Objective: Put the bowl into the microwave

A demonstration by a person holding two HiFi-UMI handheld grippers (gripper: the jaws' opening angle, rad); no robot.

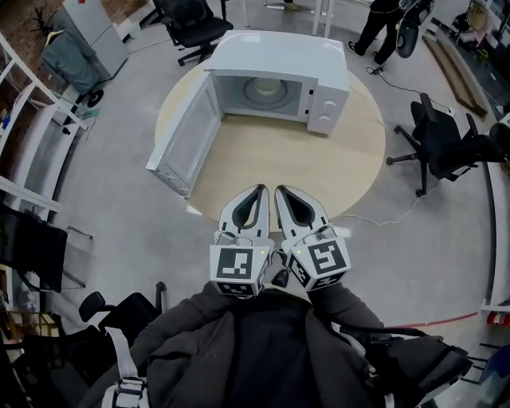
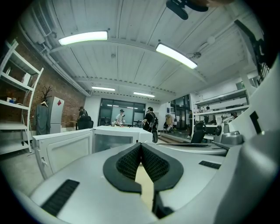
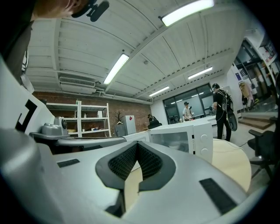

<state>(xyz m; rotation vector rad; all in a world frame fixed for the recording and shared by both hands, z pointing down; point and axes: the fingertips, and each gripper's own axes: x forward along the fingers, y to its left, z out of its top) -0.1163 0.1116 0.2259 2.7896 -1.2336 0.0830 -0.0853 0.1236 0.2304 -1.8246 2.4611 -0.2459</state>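
A white microwave [image 1: 279, 80] stands at the far side of a round wooden table [image 1: 271, 163], its door [image 1: 185, 139] swung open to the left. Inside the cavity lies a pale round shape [image 1: 267, 90]; whether it is the bowl or the turntable I cannot tell. My left gripper [image 1: 261, 190] and right gripper [image 1: 280, 190] are held side by side over the table's near edge, both shut and empty, pointing at the microwave. The left gripper [image 2: 141, 144] faces the microwave [image 2: 116, 139] and its door [image 2: 65, 151]. The right gripper [image 3: 137, 143] has the microwave [image 3: 188, 138] to its right.
Black office chairs stand at the right [image 1: 442, 143], behind the microwave [image 1: 191, 28] and near my left side [image 1: 119, 315]. A cable [image 1: 390, 219] trails off the table's right edge. White shelves [image 1: 24, 151] line the left. A person [image 1: 386, 24] stands at the back right.
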